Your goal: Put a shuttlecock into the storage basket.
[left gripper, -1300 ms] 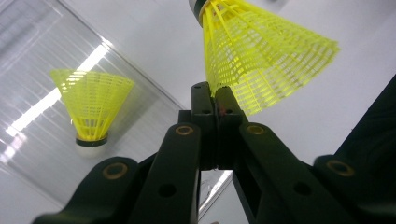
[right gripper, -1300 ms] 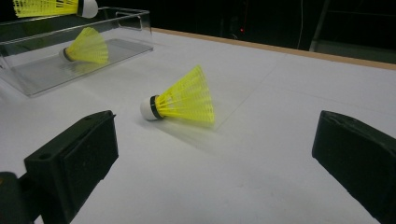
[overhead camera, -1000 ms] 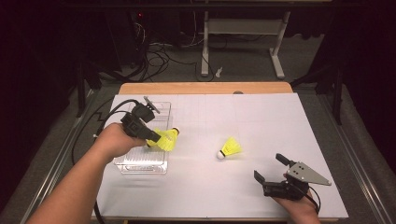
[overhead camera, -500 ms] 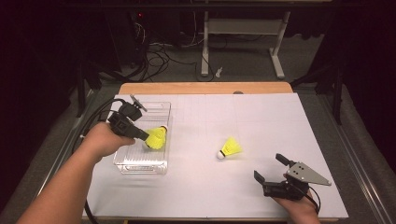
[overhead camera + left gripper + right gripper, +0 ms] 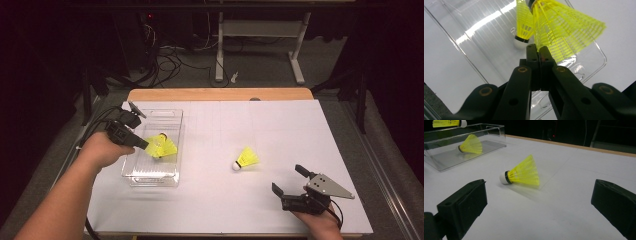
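Left gripper pinched tight on the skirt edge of a yellow shuttlecock, held above the clear plastic bin; another shuttlecock lies inside. Right gripper jaws wide apart, empty, near third shuttlecock lying on white table.

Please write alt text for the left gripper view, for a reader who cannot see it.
The left gripper, fingers shut, pinches the skirt edge of a yellow shuttlecock above a clear plastic box. A second yellow shuttlecock lies in the box, white cork toward the camera.
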